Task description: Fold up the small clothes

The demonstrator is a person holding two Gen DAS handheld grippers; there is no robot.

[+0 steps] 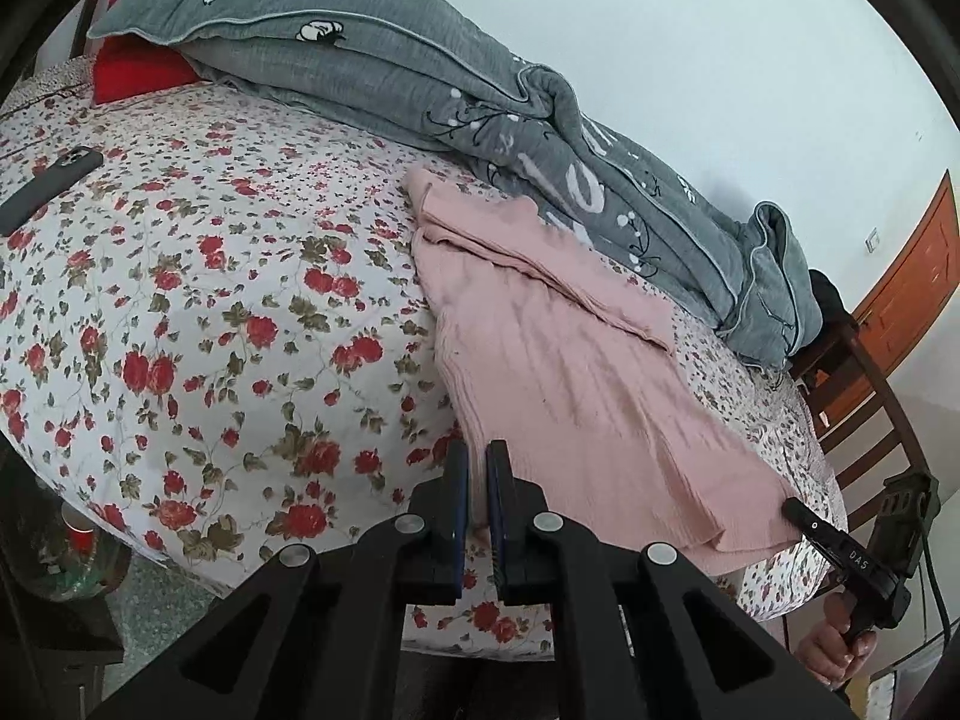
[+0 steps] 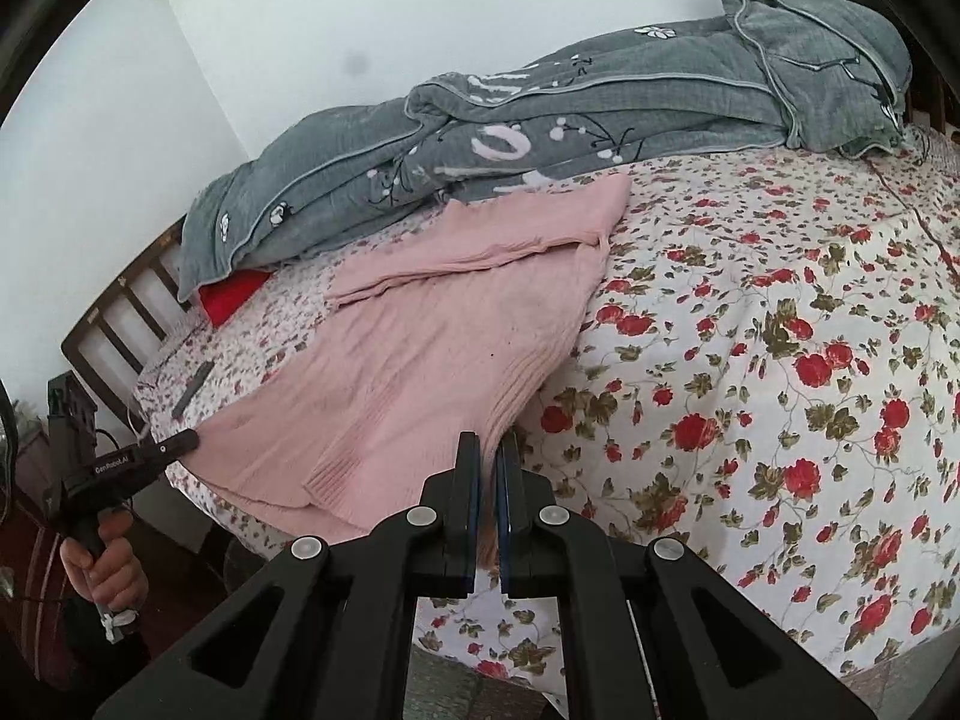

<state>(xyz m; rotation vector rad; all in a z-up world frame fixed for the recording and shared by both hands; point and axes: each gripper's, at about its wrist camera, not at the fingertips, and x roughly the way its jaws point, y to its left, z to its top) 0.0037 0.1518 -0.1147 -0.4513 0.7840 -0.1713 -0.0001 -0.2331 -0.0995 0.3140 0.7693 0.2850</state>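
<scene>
A pink knit sweater (image 1: 558,372) lies spread on the flowered bed sheet (image 1: 210,300), one sleeve folded across its chest. My left gripper (image 1: 477,450) is shut on one near corner of the hem, and pink fabric shows between its blue pads. My right gripper (image 2: 487,441) is shut on the other near hem corner of the sweater (image 2: 432,360). Each gripper appears in the other's view: the right gripper (image 1: 795,510) at the hem's right end, the left gripper (image 2: 186,439) at its left end. The hem is raised a little off the sheet between them.
A rumpled grey quilt (image 1: 420,78) runs along the wall side of the bed, with a red pillow (image 1: 141,69) under one end. A dark phone (image 1: 51,186) lies on the sheet. A wooden bed frame (image 2: 120,312) and an orange door (image 1: 918,276) stand at the ends.
</scene>
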